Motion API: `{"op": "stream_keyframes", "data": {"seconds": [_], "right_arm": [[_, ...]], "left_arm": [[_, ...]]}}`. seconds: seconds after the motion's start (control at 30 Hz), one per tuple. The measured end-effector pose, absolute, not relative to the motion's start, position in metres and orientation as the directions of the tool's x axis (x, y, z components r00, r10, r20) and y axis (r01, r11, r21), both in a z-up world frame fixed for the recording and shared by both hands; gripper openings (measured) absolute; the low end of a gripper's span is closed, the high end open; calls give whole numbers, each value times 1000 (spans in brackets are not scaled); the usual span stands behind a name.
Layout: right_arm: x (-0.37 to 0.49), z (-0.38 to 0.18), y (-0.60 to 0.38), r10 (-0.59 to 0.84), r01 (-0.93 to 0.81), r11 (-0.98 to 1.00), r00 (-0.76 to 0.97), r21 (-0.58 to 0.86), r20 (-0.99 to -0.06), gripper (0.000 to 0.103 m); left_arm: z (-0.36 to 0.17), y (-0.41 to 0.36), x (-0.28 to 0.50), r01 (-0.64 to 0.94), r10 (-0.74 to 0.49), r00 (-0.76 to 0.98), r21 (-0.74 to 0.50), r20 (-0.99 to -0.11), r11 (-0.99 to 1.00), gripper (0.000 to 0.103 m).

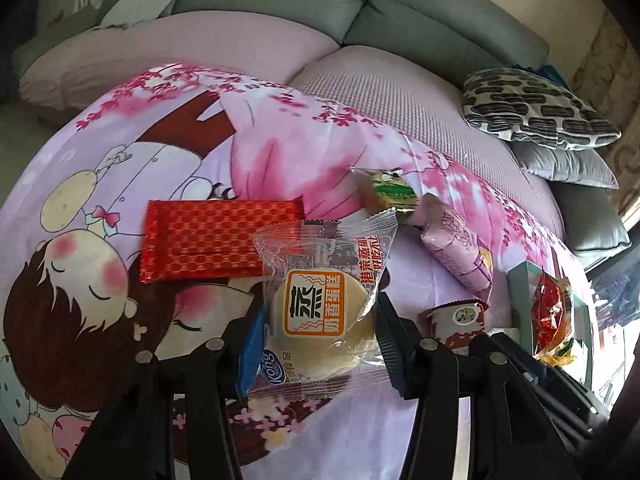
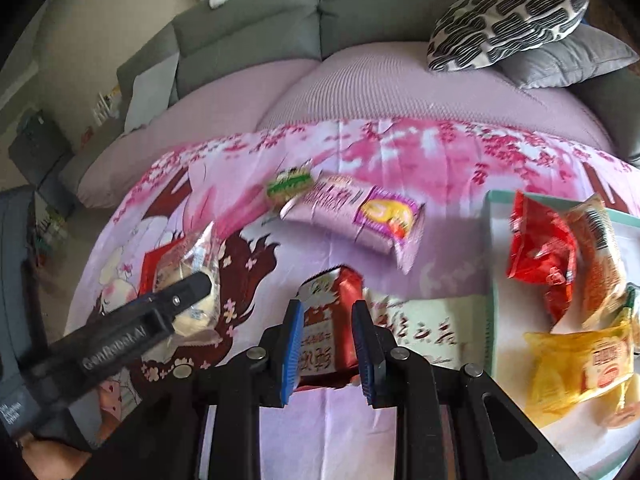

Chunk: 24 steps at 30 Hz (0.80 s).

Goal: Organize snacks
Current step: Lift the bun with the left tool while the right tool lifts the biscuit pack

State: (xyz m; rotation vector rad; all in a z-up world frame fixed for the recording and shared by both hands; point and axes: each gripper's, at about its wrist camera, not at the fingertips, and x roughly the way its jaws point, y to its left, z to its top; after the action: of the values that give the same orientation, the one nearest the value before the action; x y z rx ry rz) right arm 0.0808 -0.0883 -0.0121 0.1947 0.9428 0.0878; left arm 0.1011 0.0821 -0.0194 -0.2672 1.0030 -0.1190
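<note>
I have both tools clamped, left gripper [image 1: 320, 316] on the clear-wrapped round steamed cake [image 1: 320, 312], right gripper [image 2: 326, 340] on the small red-and-white snack packet [image 2: 330, 320], over the floral sheet [image 2: 440, 264], presumably bound for the white tray [image 2: 496, 216].

I see a clear, glossy plastic wrapper on the cake [image 1: 320, 312], and at its ten o'clock a red packet [image 1: 216, 240] of shiny crinkled foil. The printed sheet [image 1: 120, 184] under them looks like smooth matt cloth. The sofa [image 2: 360, 12] behind looks softly woven, the tray [image 2: 493, 280] smooth plastic.
</note>
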Motion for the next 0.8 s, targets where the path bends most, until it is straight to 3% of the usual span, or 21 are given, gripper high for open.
{"op": "stream_keyframes", "data": {"seconds": [0.37,0.53,0.8], "right_arm": [[85,-31,-67,114,-27,993,548,119,-828,31],[86,-34,-63,132,-34,990,536,135,-834,49],[88,-42,-56,97,-27,995,525,97,-846,49]], "left_arm": [[-23,86,103,-29,-242,523,-301,-817,953,53],[-25,86,103,-32,-244,517,-303,-820,952,54],[-26,88,103,-36,-250,515,-312,-820,949,54]]}}
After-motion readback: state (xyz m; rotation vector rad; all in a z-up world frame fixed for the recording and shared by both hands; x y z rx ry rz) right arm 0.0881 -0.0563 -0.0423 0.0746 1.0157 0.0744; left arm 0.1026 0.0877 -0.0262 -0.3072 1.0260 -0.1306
